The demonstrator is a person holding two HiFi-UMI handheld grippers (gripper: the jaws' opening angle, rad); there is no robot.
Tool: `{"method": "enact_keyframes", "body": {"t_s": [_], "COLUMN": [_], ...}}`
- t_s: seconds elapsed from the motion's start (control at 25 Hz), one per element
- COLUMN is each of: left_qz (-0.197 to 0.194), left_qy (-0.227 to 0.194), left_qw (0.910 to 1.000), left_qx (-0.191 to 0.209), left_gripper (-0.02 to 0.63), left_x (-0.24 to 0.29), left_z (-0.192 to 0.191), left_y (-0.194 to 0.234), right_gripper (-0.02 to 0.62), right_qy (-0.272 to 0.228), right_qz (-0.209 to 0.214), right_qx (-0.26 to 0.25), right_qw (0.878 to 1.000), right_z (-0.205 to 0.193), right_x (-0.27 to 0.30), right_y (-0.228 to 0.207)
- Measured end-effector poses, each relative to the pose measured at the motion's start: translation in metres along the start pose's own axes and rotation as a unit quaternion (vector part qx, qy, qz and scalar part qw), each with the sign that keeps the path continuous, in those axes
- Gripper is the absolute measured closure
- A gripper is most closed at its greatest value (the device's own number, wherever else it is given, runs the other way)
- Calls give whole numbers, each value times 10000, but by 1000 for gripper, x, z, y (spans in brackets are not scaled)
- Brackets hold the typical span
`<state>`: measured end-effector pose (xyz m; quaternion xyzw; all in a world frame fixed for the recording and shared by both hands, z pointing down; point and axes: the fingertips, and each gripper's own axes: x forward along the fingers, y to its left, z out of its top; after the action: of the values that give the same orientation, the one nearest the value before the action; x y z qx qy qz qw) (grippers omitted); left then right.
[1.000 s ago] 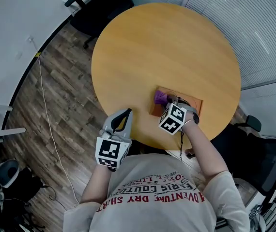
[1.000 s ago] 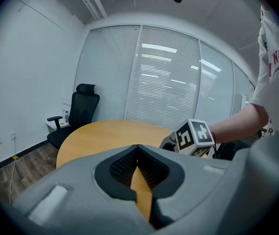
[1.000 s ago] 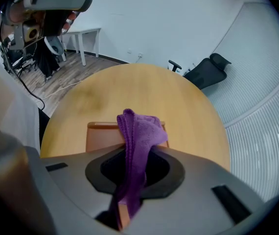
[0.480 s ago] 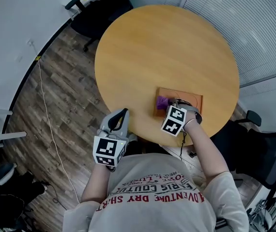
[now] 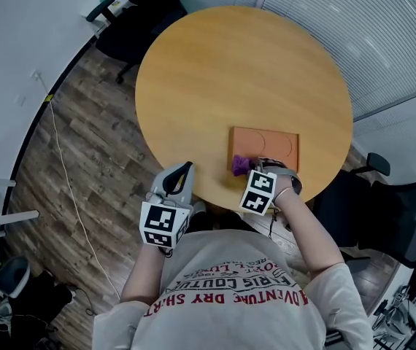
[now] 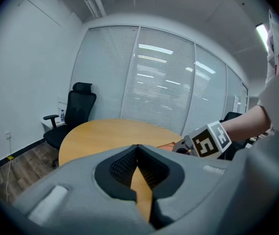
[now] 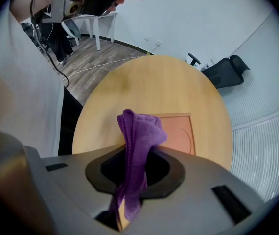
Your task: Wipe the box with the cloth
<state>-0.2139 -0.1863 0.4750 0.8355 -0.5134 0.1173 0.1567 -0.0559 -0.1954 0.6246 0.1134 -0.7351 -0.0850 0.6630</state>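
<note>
A flat orange-brown box [image 5: 266, 144] lies on the round wooden table [image 5: 215, 71], near its front edge. A purple cloth [image 5: 240, 165] rests at the box's near left corner, and my right gripper [image 5: 249, 169] is shut on it. In the right gripper view the cloth [image 7: 138, 133] stands up between the jaws, with the box [image 7: 182, 133] just beyond. My left gripper [image 5: 182, 173] hovers at the table's near edge, left of the box and apart from it, shut with nothing held. Its own view shows the left gripper [image 6: 137, 151] shut and the right gripper's marker cube [image 6: 209, 141].
A black office chair [image 5: 131, 20] stands at the table's far left, another [image 5: 383, 210] at the right. White blinds [image 5: 368, 28] run along the far right. A cable [image 5: 62, 166] trails over the wood floor on the left.
My right gripper has drawn the purple cloth along the box's left edge toward me, from its far corner to its near corner. The left gripper has barely moved.
</note>
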Motion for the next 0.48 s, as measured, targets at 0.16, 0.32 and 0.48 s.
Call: {"method": "enact_keyframes", "body": {"t_s": [0.16, 0.32, 0.48], "left_qz": [-97, -156, -198], "left_qy": [14, 2, -33], "left_qw": [9999, 9998, 9997], "left_qx": [40, 77, 168], "left_gripper": [597, 597, 597], "left_x": [4, 11, 18], "left_z": [0, 4, 9], "left_y": [-8, -24, -41], "right_gripper": [522, 522, 522], "right_qy": [19, -107, -272], "right_qz": [470, 1064, 924], "right_qx": [20, 196, 434], "right_qw": [9989, 9941, 9944], "right_z": [-3, -16, -35], "right_x": [-5, -15, -24], "right_y": [22, 46, 35]}}
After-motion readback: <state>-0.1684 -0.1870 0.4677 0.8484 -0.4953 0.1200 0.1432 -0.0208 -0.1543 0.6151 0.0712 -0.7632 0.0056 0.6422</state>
